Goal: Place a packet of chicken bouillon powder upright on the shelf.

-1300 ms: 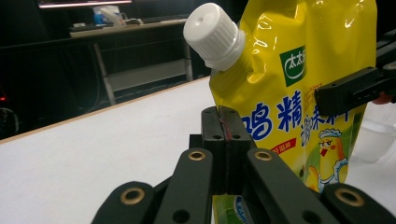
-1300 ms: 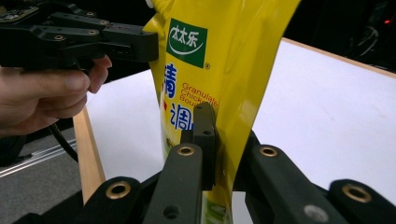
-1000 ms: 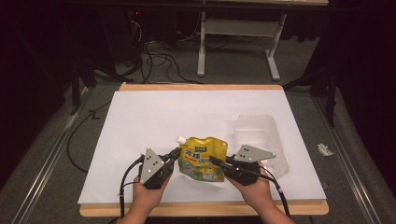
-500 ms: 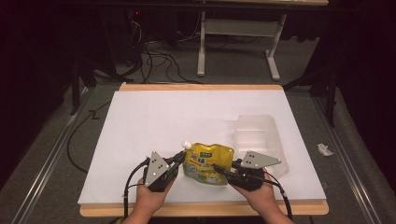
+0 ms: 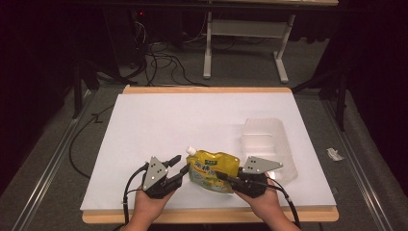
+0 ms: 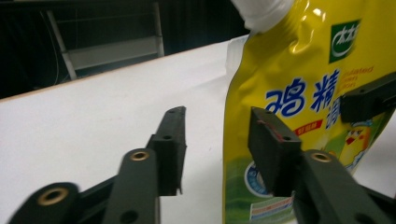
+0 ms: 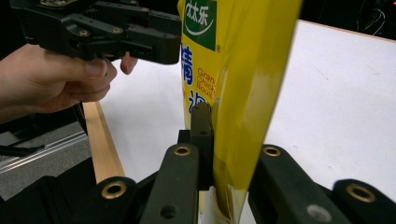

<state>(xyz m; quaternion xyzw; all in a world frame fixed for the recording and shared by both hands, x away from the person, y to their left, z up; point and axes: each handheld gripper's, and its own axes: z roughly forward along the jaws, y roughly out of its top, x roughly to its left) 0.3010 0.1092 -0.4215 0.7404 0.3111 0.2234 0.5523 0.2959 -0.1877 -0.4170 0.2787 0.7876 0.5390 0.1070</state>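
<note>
Lower centre: right tongs [image 5: 226, 176] clamp yellow pouch [image 5: 210, 171]; left tongs [image 5: 178, 164] just opened wide, off it. Risk: a one-sided hold lets the pouch sag or twist free.

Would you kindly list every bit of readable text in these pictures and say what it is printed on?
"太太乐" in white on the green logo patch of the yellow spouted stand-up pouch.
"鸡精" in large blue characters on the pouch front; a third character is cut off by a gripper.
"Granu..." over "Chick..." in orange on the pouch, partly hidden.
The small print near the pouch's bottom is too blurred to read.
</note>
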